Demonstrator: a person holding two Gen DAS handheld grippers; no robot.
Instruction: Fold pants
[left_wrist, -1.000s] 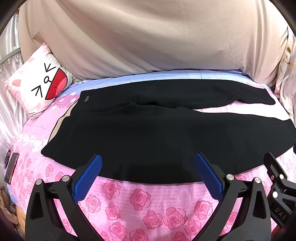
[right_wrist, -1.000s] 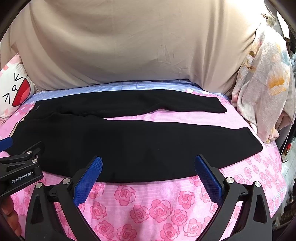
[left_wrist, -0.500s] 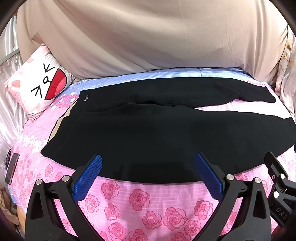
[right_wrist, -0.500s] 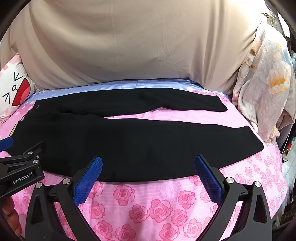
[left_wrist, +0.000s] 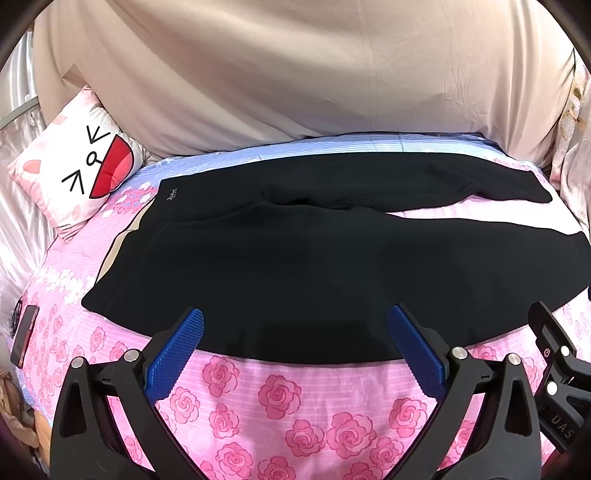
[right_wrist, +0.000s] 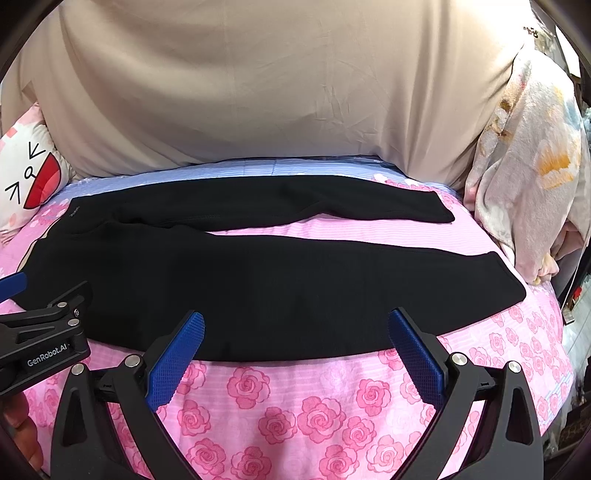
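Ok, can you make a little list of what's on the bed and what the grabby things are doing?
pants: black pants spread flat, legs apart, unfolded
bed: pink rose sheet
pillow: cartoon-face pillow at the waistband end
left hand-held gripper: open, empty, at the near edge of the pants
right hand-held gripper: open, empty, at the near edge of the pants

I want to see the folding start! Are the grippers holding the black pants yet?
No. The left gripper and right gripper are both open and empty, near the black pants near edge.
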